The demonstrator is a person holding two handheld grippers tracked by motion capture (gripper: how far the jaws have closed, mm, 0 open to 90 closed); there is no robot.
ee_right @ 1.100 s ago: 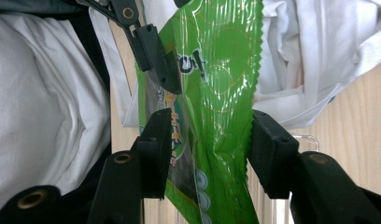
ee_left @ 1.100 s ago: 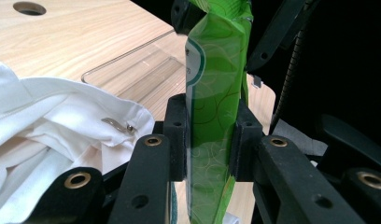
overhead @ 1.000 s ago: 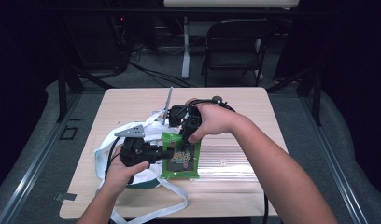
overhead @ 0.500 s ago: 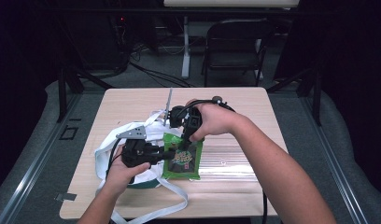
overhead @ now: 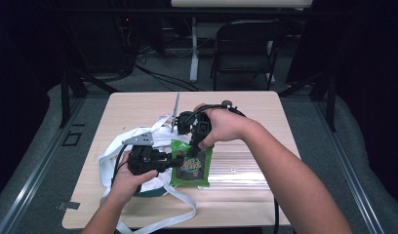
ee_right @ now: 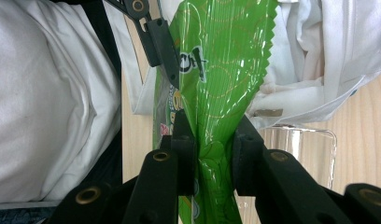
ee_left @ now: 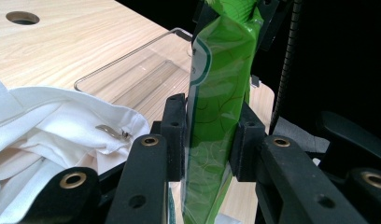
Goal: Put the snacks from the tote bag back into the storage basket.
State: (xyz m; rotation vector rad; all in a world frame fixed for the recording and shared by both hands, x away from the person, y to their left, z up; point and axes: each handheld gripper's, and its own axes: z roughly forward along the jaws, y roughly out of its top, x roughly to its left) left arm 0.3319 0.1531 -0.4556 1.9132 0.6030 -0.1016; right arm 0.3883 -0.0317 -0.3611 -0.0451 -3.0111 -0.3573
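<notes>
Snack packet (overhead: 191, 163), now lifted a little higher than a second ago, is hanging just beside the white bag (overhead: 120, 156), with left gripper (overhead: 173, 162) and right gripper (overhead: 196, 145) both clamping it, probably nearing bagging.

The high view sits above my side, looking forward and down over the whole table (overhead: 246, 105), far off. My left gripper (ee_left: 208, 140) camera looks close along its jaws across the tabletop. My right gripper (ee_right: 214, 149) camera looks close and downward. All three views share the green snack packet (overhead: 191, 163) and white cloth bag (overhead: 114, 156).
</notes>
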